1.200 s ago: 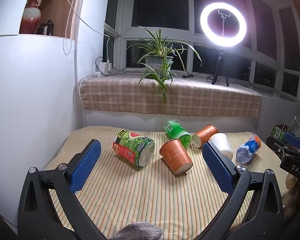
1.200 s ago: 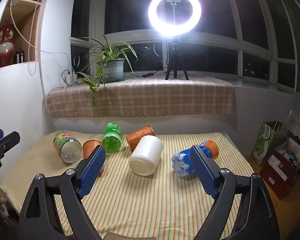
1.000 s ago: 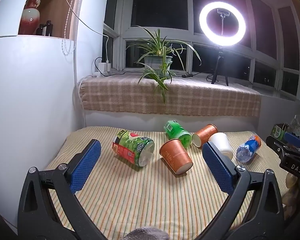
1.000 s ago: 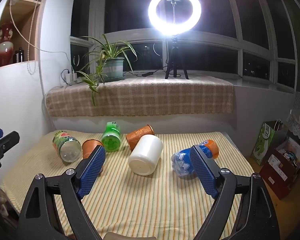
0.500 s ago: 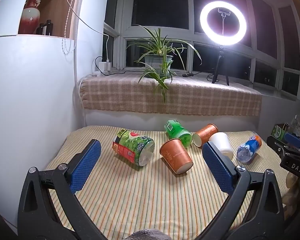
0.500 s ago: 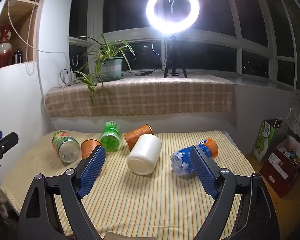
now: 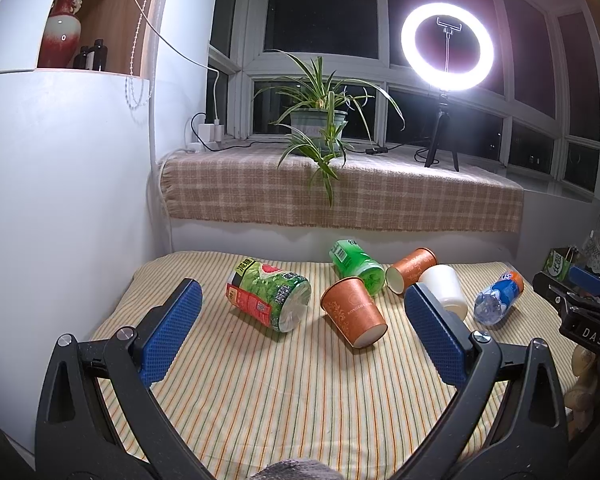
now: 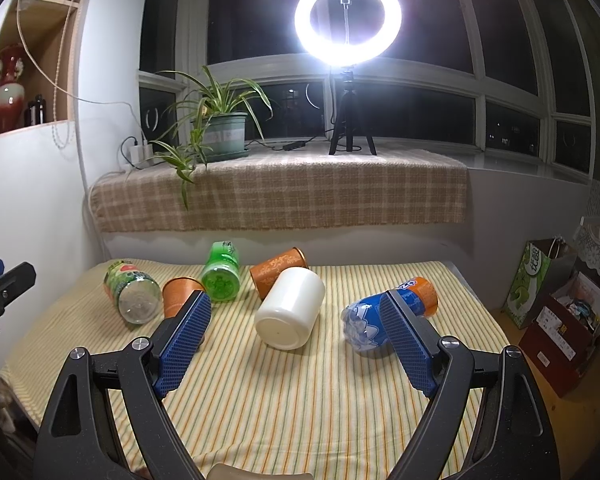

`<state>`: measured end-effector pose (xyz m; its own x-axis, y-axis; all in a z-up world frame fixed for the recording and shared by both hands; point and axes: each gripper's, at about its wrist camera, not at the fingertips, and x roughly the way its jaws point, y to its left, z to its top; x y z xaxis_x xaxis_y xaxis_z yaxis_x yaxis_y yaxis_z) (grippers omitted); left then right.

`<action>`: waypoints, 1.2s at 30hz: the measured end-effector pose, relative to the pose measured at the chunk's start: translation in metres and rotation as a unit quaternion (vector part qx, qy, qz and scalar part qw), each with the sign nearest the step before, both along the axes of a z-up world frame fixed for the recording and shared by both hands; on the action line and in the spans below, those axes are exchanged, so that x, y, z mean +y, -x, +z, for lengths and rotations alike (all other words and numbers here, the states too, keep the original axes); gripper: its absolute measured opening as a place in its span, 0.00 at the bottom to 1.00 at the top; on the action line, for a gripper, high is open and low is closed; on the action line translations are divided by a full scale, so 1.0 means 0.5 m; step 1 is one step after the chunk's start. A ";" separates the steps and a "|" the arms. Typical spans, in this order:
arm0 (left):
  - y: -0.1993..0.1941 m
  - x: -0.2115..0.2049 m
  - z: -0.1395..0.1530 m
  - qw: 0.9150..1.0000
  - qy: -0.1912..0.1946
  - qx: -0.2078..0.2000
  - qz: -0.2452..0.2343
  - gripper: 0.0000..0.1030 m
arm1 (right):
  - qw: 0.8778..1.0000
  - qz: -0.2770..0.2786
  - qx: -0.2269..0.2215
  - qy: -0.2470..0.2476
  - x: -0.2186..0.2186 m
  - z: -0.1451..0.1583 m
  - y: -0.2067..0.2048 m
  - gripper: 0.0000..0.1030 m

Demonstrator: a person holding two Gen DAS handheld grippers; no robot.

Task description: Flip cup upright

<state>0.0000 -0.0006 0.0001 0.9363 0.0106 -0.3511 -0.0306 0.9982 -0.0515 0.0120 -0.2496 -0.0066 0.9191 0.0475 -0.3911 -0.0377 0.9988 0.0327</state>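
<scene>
Both tools hover above the near edge of the striped table [image 7: 260, 400], each with its jaws spread wide and nothing between them: the left tool [image 7: 300, 328] faces the nearer orange paper cup [image 7: 354, 312], and the right tool [image 8: 296, 340] faces the white cup [image 8: 290, 308]. Every cup lies on its side among toppled bottles; the nearer orange cup rests just beside the green bottle [image 7: 354, 266], with a second orange cup [image 7: 410, 270] behind it touching the white one. No grasp has begun. For a clean flip, the left tool should probably come down over the orange cup's mid-wall, squeeze lightly so the thin paper does not crush, then rotate until the mouth faces up. The large labelled bottle [image 7: 270, 294] lying near could roll if nudged, so approach from the open front.
</scene>
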 end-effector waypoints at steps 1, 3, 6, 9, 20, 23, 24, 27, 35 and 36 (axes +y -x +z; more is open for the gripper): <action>0.000 0.000 0.000 1.000 0.000 0.000 0.000 1.00 | 1.000 0.000 0.000 0.000 0.000 0.000 0.000 0.84; 0.000 0.000 0.000 1.000 -0.001 0.000 0.000 1.00 | 1.000 0.000 0.000 0.000 0.001 0.000 0.000 0.84; 0.000 0.000 0.000 1.000 0.000 0.000 0.000 1.00 | 1.000 0.000 0.000 0.001 0.002 0.000 0.000 0.84; 0.000 0.000 0.000 1.000 0.000 0.000 0.000 1.00 | 1.000 0.000 0.001 0.001 0.001 0.001 -0.001 0.84; 0.000 0.000 0.000 1.000 0.000 0.000 0.000 1.00 | 1.000 0.002 0.002 0.001 0.002 0.002 -0.001 0.84; 0.000 0.000 0.000 1.000 0.000 0.001 0.000 1.00 | 1.000 0.002 0.001 0.002 0.005 0.003 -0.001 0.84; 0.000 0.000 0.000 1.000 0.000 0.001 0.000 1.00 | 1.000 0.002 0.001 0.002 0.005 0.002 -0.001 0.84; 0.000 0.000 0.000 1.000 0.000 0.000 0.000 1.00 | 1.000 0.002 0.002 0.001 0.005 0.002 -0.001 0.84; 0.000 0.000 0.000 1.000 0.000 0.001 0.000 1.00 | 1.000 0.002 0.002 0.001 0.005 0.002 -0.001 0.84; 0.000 0.000 0.000 1.000 -0.001 0.001 0.000 1.00 | 1.000 0.002 0.002 0.001 0.005 0.002 -0.001 0.84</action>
